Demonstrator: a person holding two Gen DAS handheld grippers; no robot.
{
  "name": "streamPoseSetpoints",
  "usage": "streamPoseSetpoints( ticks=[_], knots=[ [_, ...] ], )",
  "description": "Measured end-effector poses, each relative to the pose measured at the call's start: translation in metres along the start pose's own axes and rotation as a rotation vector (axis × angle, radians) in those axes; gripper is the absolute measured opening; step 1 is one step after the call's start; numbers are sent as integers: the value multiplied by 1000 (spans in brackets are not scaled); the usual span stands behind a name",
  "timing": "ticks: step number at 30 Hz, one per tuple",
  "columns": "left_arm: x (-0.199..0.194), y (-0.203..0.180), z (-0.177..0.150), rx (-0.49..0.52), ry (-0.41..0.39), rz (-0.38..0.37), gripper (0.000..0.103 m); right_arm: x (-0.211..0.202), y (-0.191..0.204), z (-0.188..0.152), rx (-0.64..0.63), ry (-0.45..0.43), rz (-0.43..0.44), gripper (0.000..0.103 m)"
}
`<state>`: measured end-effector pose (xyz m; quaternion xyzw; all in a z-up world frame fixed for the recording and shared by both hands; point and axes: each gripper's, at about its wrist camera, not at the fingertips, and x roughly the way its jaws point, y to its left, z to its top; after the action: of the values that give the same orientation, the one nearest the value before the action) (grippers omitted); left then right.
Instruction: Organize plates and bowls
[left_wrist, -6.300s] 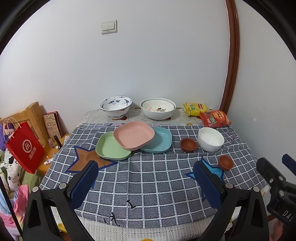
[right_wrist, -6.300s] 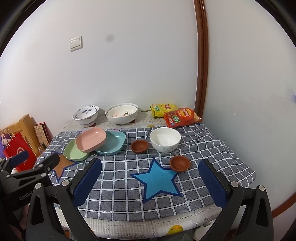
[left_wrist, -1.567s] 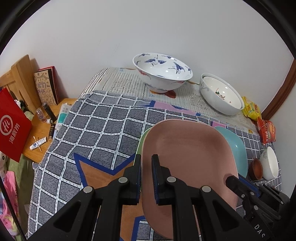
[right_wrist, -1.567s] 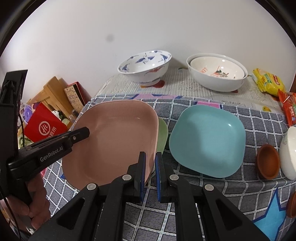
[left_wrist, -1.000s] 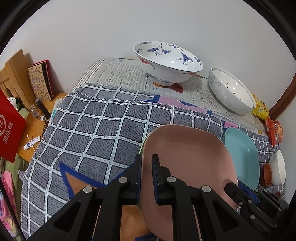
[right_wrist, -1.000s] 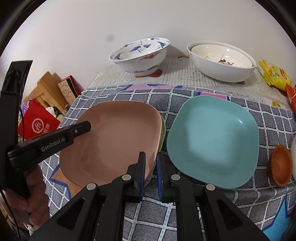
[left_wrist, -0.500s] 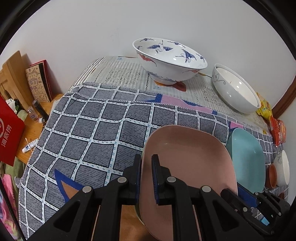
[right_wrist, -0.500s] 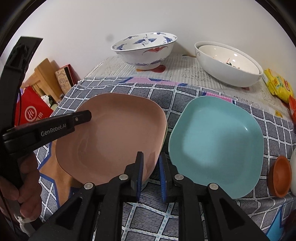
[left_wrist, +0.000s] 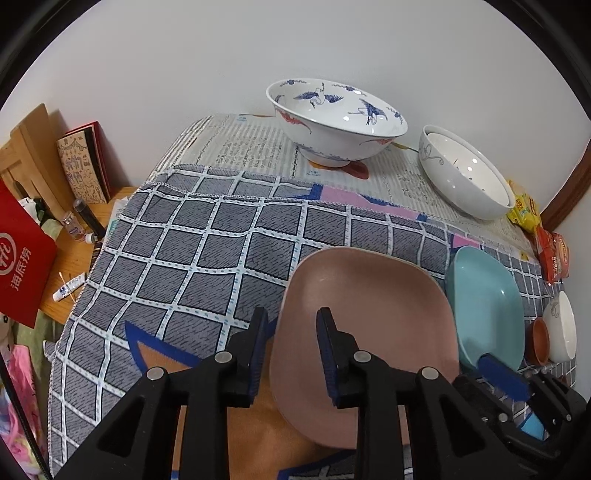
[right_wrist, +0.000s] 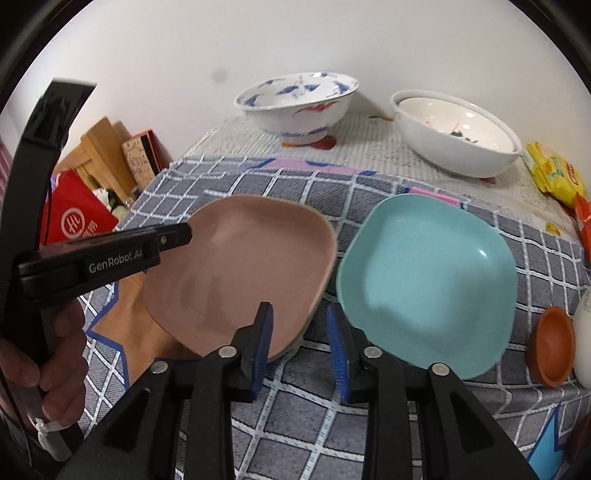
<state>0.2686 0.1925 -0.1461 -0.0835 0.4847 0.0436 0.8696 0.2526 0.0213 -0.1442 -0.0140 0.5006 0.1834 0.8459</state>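
The pink plate (left_wrist: 365, 328) lies on the checked cloth (left_wrist: 207, 251) that covers the surface, near its left side, with a thin green edge (right_wrist: 308, 325) of another plate just showing under its right rim in the right wrist view. Both grippers sit at the plate's near edge with their fingers parted and nothing gripped. The left gripper (left_wrist: 290, 354) straddles the plate's left rim — one blue-padded finger out over the cloth, the other over the pink face. The right gripper (right_wrist: 300, 341) straddles the plate's right rim, one finger above the pink face and the other above the gap toward the teal plate (right_wrist: 428, 280).

The teal plate rests flat just beside the pink one on its right, their rims close; whether they touch cannot be told. Further right a small brown bowl (right_wrist: 550, 345) stands against a white bowl (left_wrist: 561, 326) at the cloth's edge.

At the back, on a paler patterned covering (left_wrist: 251, 147), a blue-and-white crane bowl (left_wrist: 336, 118) stands left of a large white bowl (left_wrist: 465, 177) — the second holds a smaller bowl nested inside it. Yellow and red snack packets (left_wrist: 543, 236) lie at the far right corner. Beyond the left edge, lower down, are a red paper bag (left_wrist: 22, 254) and a patterned book (left_wrist: 83, 170).
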Motion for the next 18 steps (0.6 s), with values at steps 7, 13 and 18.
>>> streamPoseSetpoints(
  ticks=[7, 13, 18],
  knots=[
    [-20, -20, -2, 19, -31, 0, 34, -38, -47, -4, 100, -85, -81, 44],
    [-37, -47, -6, 52, -61, 9, 44, -66, -93, -12, 187, -128, -146, 44],
    [-43, -78, -5, 94, -76, 5, 45, -82, -120, -19, 229, -151, -143, 45]
  ],
)
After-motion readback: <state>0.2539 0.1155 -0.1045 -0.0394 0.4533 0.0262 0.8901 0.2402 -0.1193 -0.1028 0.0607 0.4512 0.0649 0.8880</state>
